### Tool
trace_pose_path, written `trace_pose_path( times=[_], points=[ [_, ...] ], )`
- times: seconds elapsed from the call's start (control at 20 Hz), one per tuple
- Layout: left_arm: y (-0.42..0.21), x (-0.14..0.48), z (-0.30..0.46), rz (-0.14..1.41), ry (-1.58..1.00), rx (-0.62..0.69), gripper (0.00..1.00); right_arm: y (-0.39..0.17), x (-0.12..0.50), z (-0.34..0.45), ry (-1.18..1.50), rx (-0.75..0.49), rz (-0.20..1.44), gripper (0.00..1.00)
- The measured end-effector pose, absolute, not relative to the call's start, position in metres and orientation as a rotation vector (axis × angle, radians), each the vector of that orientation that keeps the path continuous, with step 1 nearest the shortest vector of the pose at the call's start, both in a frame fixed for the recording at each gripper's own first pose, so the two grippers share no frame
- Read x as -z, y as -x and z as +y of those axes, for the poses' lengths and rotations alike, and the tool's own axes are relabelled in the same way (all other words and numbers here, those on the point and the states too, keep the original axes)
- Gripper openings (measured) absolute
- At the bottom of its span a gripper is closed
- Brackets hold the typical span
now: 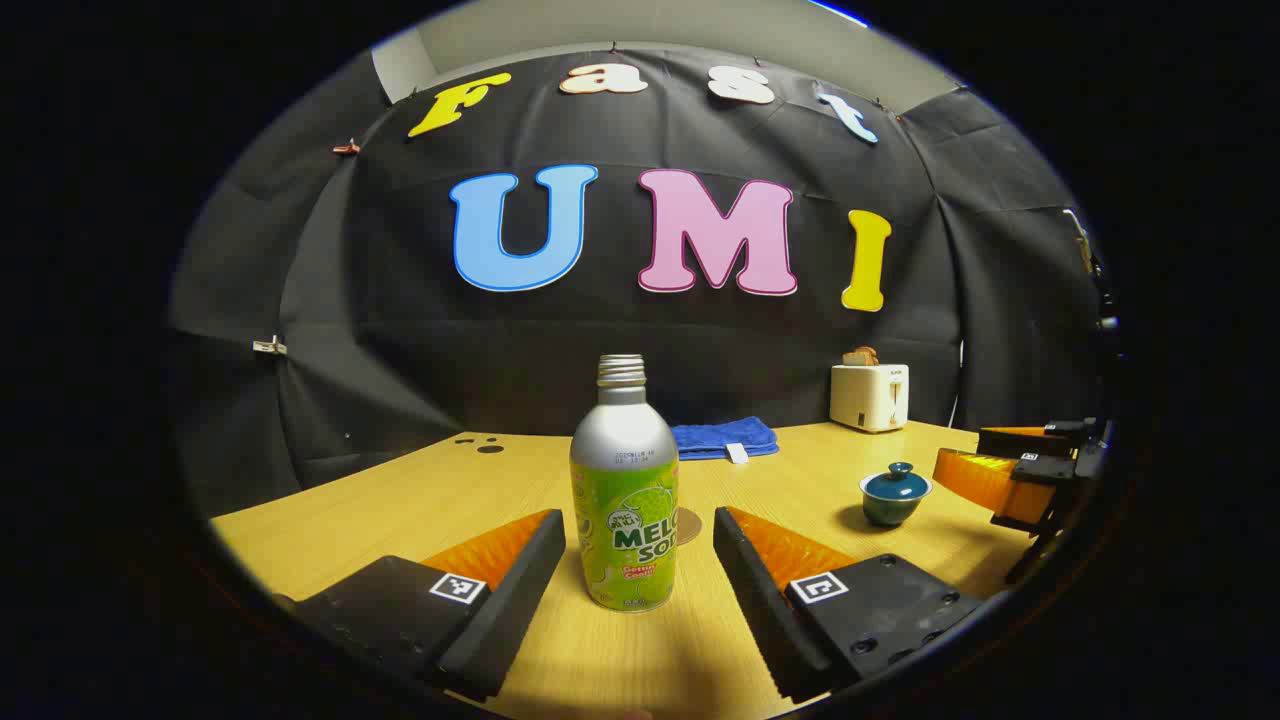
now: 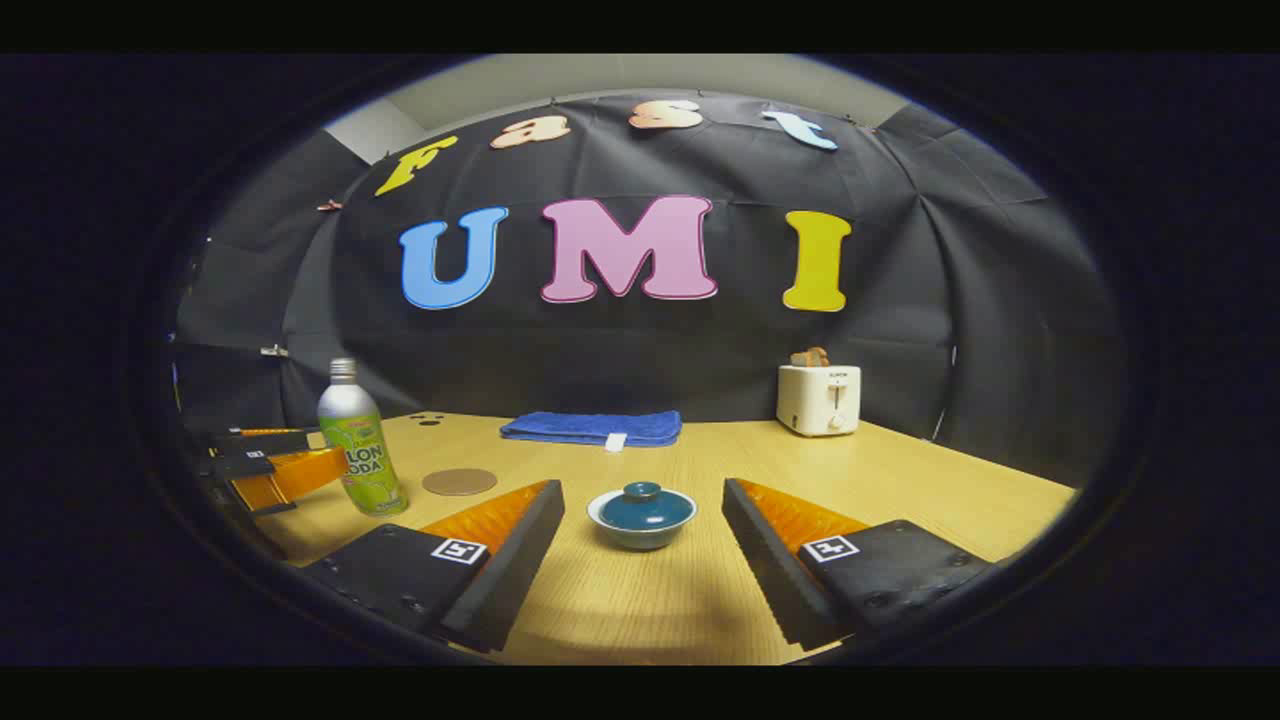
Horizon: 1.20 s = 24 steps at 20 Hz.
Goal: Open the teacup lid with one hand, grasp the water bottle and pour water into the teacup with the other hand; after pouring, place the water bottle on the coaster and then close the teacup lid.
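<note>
Both fingers of the left gripper (image 1: 638,590) are spread wide apart, and the water bottle (image 1: 624,500) stands upright on the wooden table (image 1: 400,500) in the gap between them, touching neither finger. Its cap is off, showing a bare threaded neck above a silver shoulder and a green label. Just behind the bottle, the edge of a round brown coaster (image 1: 690,525) peeks out on the right.

Seen from the right gripper view, the right gripper (image 2: 640,580) is likewise wide open, its fingers reaching forward on either side of the teacup (image 2: 641,520) without touching it. The teacup is a small bowl with a dark teal lid (image 2: 641,504) sitting closed on top, a round knob at its centre.

From this same view, the bottle stands far to the left, with the coaster lying flat on the table just to its right and apart from it.

At the back of the table lies a folded blue towel (image 2: 592,427), and to its right stands a white toaster (image 2: 819,399) with bread in its slot
</note>
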<state>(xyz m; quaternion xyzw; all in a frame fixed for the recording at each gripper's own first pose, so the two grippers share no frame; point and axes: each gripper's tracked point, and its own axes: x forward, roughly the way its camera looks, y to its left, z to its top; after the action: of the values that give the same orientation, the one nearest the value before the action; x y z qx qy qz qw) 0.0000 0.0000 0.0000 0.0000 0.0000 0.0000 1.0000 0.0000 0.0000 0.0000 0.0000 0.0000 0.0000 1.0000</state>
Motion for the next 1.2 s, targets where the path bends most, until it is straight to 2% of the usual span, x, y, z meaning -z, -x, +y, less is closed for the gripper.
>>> trace_pose_path(
  times=[0.7,1.2],
  points=[
    [-0.002,0.001,-0.001,-0.002,0.001,-0.002,0.95,-0.006,0.001,-0.003,0.002,0.030,-0.001,1.00],
    [-0.001,0.002,0.001,-0.004,0.002,-0.010,0.95,-0.012,0.006,0.000,0.008,-0.003,0.032,0.98]
  ],
)
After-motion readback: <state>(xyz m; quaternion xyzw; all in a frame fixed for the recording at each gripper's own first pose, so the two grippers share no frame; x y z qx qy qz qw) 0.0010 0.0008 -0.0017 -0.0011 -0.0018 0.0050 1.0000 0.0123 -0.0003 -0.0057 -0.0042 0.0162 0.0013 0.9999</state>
